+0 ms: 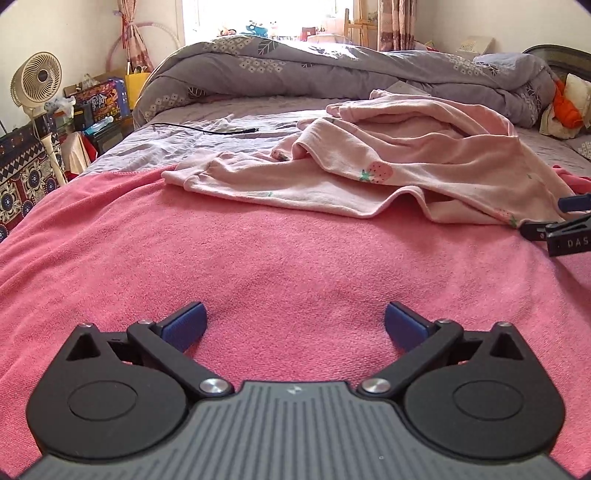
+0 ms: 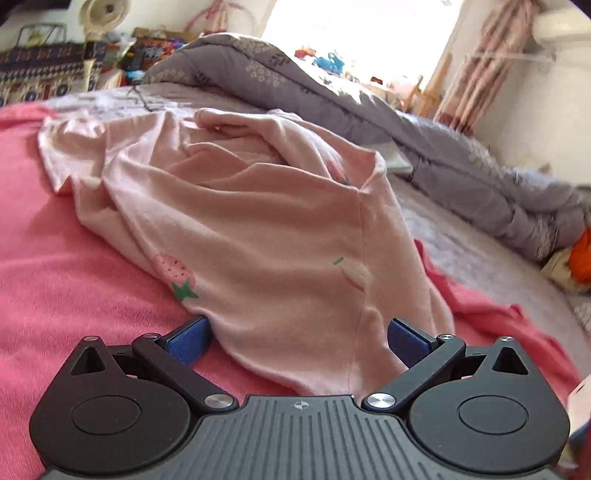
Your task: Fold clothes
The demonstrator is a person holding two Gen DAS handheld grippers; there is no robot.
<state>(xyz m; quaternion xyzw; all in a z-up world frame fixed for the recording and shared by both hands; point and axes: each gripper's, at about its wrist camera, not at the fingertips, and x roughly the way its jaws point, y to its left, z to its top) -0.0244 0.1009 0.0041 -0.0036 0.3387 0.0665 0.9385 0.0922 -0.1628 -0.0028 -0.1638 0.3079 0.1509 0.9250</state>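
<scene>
Pink garment [image 2: 236, 221], strawberry print, crumpled on a pink towel [image 1: 184, 266] spread over the bed; near corner lies between the fingers of the right gripper [image 2: 299, 336], jaws spread wide, not clamped. Left gripper [image 1: 295, 325]: jaws wide apart, holding nothing, over bare towel, well short of the garment. Grey quilt [image 1: 295, 70] bunched behind; black cable [image 1: 207, 130] on sheet; fan [image 1: 37, 79] at left

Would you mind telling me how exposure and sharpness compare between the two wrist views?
Left wrist view: sunlit window blown out, pale pink strawberry-print garment crisp. Right wrist view: window equally overexposed, grey patterned quilt smeared with blur, edges bowed by fisheye.
</scene>
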